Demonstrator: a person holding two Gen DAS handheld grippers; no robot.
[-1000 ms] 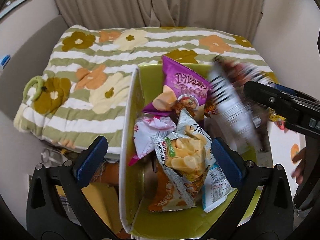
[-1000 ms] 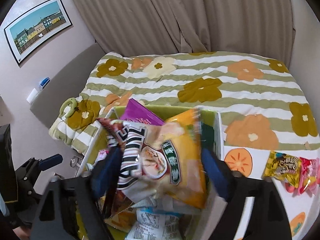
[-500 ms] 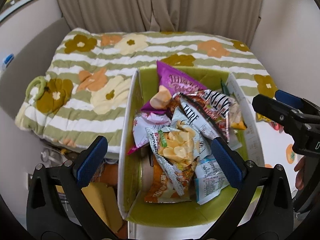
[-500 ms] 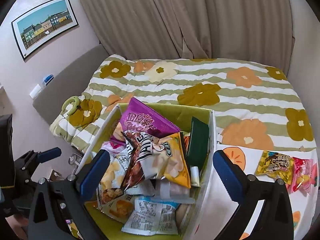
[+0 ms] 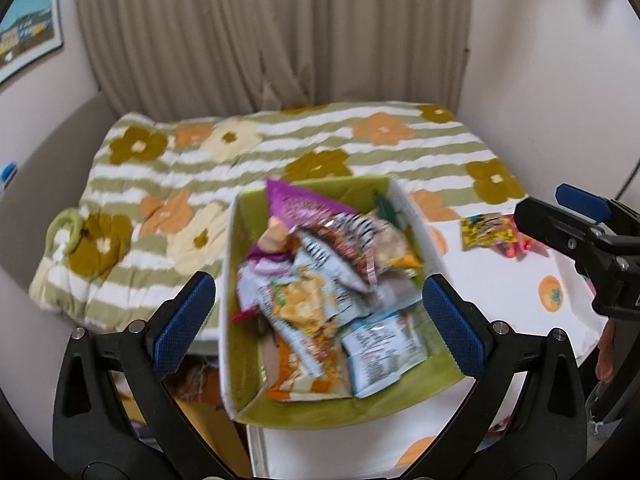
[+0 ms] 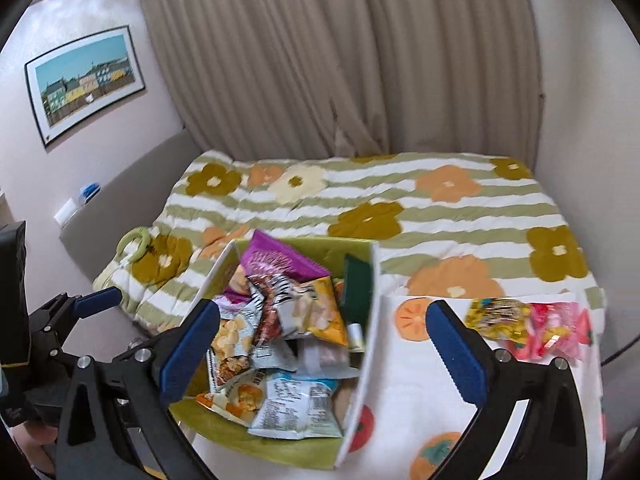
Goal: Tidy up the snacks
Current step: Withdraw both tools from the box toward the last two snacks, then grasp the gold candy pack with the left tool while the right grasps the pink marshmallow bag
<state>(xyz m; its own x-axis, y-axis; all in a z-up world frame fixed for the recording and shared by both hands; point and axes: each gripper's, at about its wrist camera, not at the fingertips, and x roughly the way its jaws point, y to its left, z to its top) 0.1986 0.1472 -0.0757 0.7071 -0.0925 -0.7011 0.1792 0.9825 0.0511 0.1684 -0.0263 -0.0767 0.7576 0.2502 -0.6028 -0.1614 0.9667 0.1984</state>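
Note:
A green-lined white box on the table holds several snack bags. A purple bag stands at its back. The zebra-striped and yellow bag lies on top of the pile. A yellow packet and pink packets lie on the table to the right. My left gripper is open and empty above the box's near end. My right gripper is open and empty over the box.
The table has a white cloth with orange fruit prints. Behind it is a bed with a striped flowered quilt, a green ring on its left edge, then curtains. A framed picture hangs on the left wall.
My right gripper opened and let the striped and yellow bag drop into the box, then drew back and up. My left gripper also pulled back and up.

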